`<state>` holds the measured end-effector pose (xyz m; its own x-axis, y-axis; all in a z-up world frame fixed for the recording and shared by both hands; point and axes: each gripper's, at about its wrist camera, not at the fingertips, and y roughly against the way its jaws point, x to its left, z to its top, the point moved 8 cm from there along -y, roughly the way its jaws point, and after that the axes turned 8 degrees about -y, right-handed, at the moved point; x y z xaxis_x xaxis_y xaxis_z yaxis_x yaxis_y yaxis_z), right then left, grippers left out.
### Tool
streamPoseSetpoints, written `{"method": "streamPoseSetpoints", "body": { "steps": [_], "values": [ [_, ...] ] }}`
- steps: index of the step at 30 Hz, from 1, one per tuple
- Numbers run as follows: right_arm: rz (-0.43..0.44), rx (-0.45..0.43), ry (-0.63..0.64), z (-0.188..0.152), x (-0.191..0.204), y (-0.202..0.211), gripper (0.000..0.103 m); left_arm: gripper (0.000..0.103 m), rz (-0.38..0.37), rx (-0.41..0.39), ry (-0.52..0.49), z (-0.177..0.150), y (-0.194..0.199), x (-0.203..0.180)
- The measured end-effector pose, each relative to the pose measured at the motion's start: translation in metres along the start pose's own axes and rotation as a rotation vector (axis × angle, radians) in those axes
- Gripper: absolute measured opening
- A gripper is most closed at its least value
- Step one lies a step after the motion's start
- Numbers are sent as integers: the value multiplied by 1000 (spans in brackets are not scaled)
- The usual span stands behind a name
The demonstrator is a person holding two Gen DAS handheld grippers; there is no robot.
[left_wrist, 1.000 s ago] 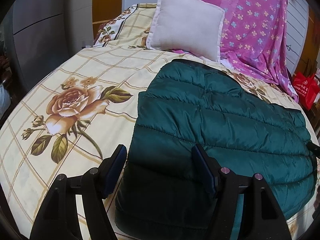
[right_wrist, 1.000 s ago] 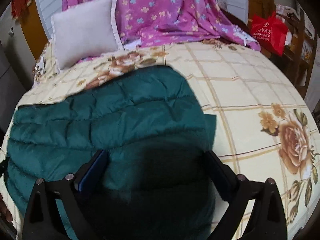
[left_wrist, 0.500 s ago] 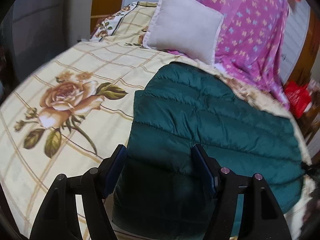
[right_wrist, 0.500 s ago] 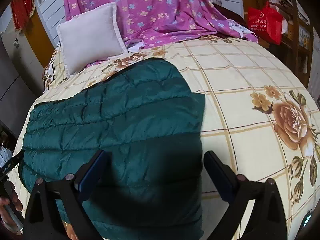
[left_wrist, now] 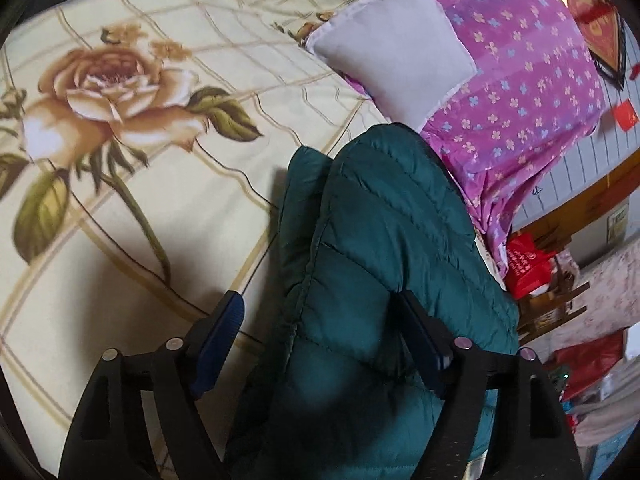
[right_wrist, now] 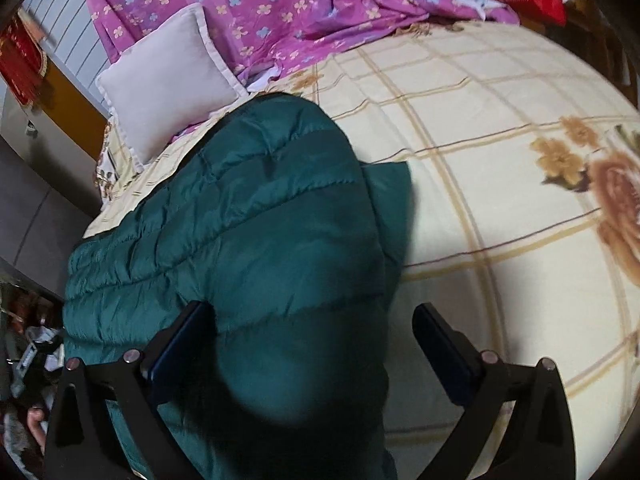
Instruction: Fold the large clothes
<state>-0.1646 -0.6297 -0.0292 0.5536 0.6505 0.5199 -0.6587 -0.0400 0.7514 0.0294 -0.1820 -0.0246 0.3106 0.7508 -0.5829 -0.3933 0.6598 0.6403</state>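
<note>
Left wrist view: left tool (left_wrist: 320, 322) spread wide, gripping nothing, poised over the near end of the green quilted jacket (left_wrist: 384, 232). Jacket on the bed (left_wrist: 192, 200), long axis running away from the tool toward the white pillow (left_wrist: 394, 46); left edge doubled over just inside the left finger (left_wrist: 224, 328).

Right wrist view: right tool (right_wrist: 312, 336) also wide open and empty above the jacket (right_wrist: 256, 236). Bulk of the jacket stretching left and away; its right edge between the fingers, nearer the right one (right_wrist: 444, 348). Probably both tools equally near the close hem, so a two-tool pinch there looks likely.
</note>
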Motion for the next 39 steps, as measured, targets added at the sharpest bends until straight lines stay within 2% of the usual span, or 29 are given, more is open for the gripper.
{"method": "streamPoseSetpoints", "body": {
  "steps": [4, 6, 11, 14, 15, 16, 17, 20, 21, 24, 31, 36, 38, 39],
  "values": [
    [57, 41, -21, 4, -2, -15, 103, 71, -21, 16, 5, -2, -10, -1],
    [55, 38, 3, 6, 1, -20, 103, 75, -50, 30, 27, -4, -16, -1],
    [40, 49, 40, 5, 10, -28, 103, 76, -73, -2, -32, -7, -21, -13],
    [77, 63, 58, -1, 21, -30, 102, 60, -126, 37, -37, -12, -26, -23],
    [85, 58, 75, -4, 26, -30, 94, 51, -133, 33, -41, -12, -24, -24],
    [87, 39, 97, -6, 31, -27, 90, 46, -144, 28, -58, -11, -21, -27],
    [90, 34, 114, -7, 35, -23, 81, 38, -142, 21, -72, -10, -18, -31],
    [108, 26, 109, -8, 39, -11, 60, 23, -119, -15, -137, -8, -5, -44],
    [126, 19, 94, -7, 41, -4, 53, 21, -113, -24, -152, -8, -1, -48],
    [172, 5, 70, -8, 46, 17, 45, 15, -126, -41, -176, -12, 19, -61],
    [236, 9, 117, -35, 66, 79, 42, 13, -176, -35, -232, -33, 78, -86],
    [241, 52, 119, -81, 52, 110, 42, 13, -139, -2, -257, -72, 116, -75],
    [208, 57, 106, -99, 36, 113, 44, 17, -86, 24, -237, -88, 117, -60],
    [178, 57, 97, -106, 29, 113, 51, 22, -46, 37, -226, -97, 113, -50]
  ]
}}
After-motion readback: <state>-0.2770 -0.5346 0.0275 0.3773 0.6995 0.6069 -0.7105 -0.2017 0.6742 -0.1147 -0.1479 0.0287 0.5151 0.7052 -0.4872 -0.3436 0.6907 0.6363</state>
